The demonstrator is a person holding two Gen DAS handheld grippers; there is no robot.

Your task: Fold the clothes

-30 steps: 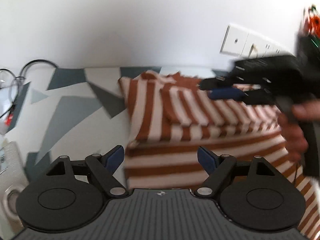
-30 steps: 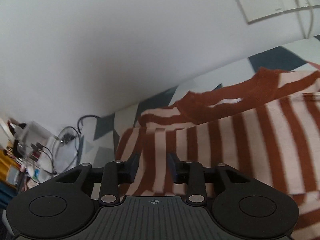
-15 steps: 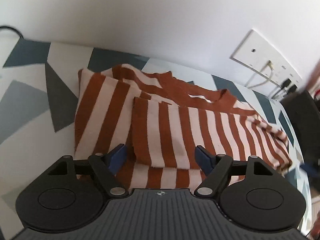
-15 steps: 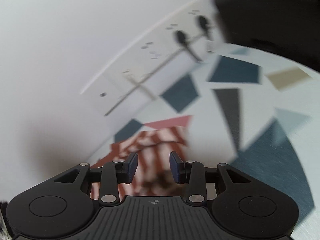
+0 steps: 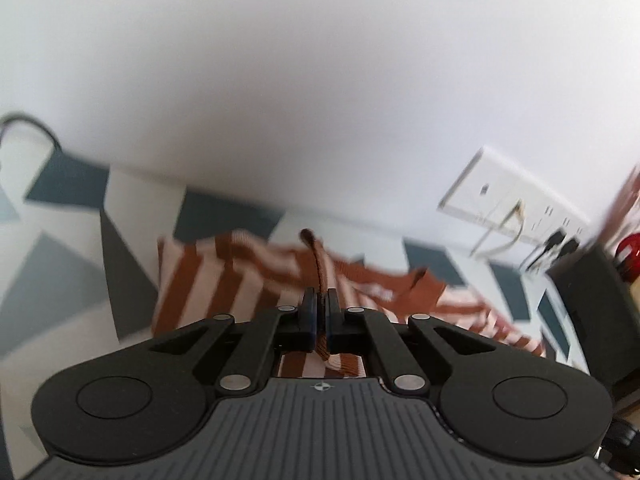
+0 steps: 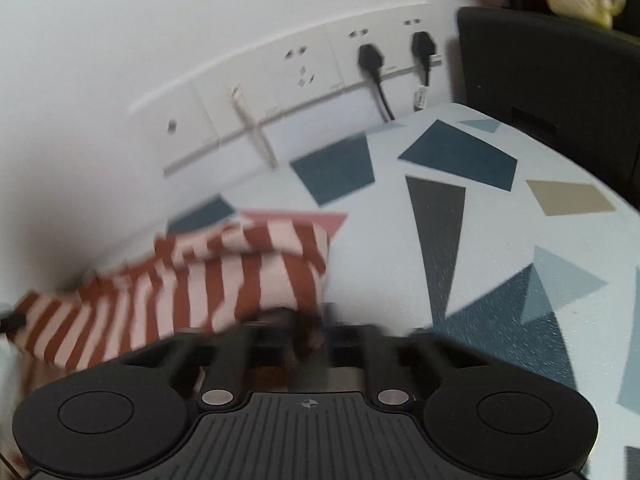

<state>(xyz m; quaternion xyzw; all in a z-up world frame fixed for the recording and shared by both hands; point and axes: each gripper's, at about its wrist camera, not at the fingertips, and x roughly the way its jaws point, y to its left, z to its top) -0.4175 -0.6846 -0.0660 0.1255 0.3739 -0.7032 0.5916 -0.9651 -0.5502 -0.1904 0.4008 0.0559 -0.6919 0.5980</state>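
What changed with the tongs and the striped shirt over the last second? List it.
The left tongs, open before, have shut on a fold of the striped shirt. The right tongs swung to the shirt's right end and appear shut on its edge, though blurred. The shirt stays on the patterned tablecloth, sleeves still folded in.

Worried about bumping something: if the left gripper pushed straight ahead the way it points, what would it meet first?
The left gripper is shut on the striped shirt, so more shirt comes first. Beyond it is likely the white wall, though depth is unclear.
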